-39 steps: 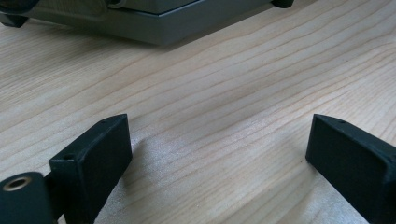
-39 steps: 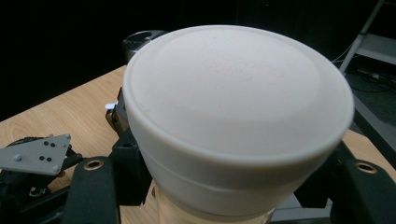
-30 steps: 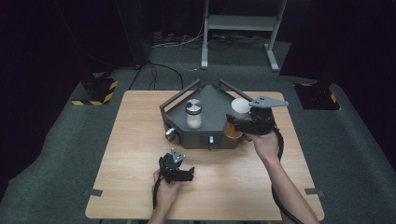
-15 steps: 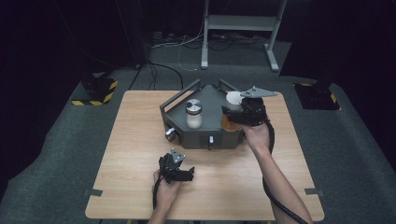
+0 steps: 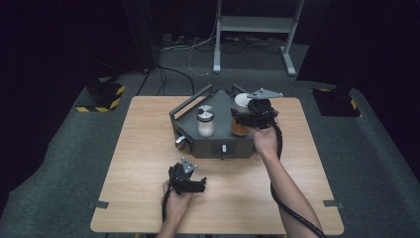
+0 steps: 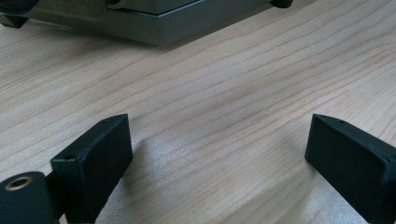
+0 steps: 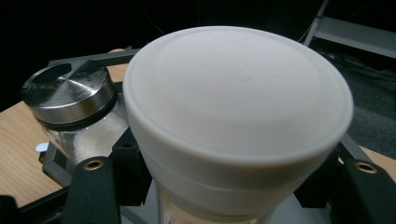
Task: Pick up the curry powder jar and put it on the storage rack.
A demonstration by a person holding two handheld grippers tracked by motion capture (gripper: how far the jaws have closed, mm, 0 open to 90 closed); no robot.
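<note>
The two black jaws of the right gripper [image 7: 229, 186] are closed on a jar with a wide white round lid [image 7: 236, 102]: in the right gripper view one jaw stands at each side of the jar, just under the lid, and both press against it. In the high view this right gripper [image 5: 241, 120] is above the right part of a dark grey metal tray with raised handles [image 5: 189, 104], and the white-lidded jar [image 5: 241, 101] shows an amber lower part [image 5: 239, 129] under the gripper. Whether the jar rests on the tray or is lifted a little, I cannot tell. Beside it, at the left in the tray, stands a clear glass jar with a shiny steel lid and white grains inside [image 5: 205, 120]; in the right gripper view this glass jar [image 7: 74, 109] is near the white-lidded one, but they do not touch. The jaws of the left gripper [image 6: 219, 154] are wide apart and there is nothing between them, only the bare light wooden table [image 6: 224, 93]. In the high view the left gripper [image 5: 199, 187] lies low over the table near the front edge, well apart from the tray, held by the person's left hand [image 5: 177, 202]. The right hand [image 5: 265, 140] holds the other gripper from behind.
</note>
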